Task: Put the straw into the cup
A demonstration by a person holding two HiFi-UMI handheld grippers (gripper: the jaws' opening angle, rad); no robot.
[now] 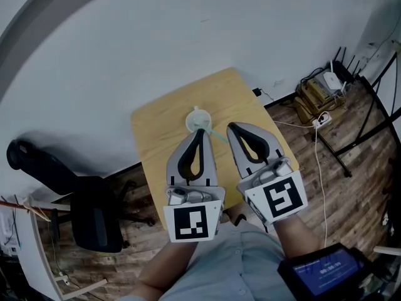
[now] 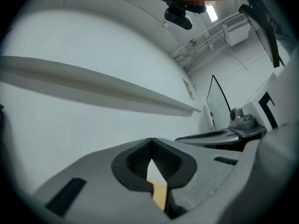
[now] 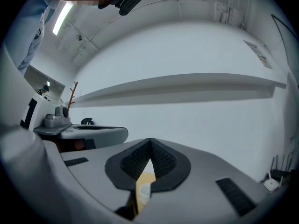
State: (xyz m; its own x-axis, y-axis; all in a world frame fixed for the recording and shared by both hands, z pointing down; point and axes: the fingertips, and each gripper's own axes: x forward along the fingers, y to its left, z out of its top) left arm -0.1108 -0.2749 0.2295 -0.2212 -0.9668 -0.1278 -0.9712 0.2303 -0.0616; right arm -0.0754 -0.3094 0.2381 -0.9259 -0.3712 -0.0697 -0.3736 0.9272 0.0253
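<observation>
We've got both tools low over the tabletop (image 1: 156,130). L gripper (image 1: 202,132) jaws pressed together, nothing btwn; R gripper (image 1: 232,126) same. The cup (image 1: 195,119) stands approx mid-tabletop, w/ the straw (image 1: 217,137) lying just beside it, btwn the two tips.

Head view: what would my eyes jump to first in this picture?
Two big grey tools fill the middle: the left hand-held gripper and the right hand-held gripper, side by side, both with jaws shut on nothing. Just past their tips a white cup stands on a small wooden table, and a thin teal straw shows between the two grippers.
</observation>
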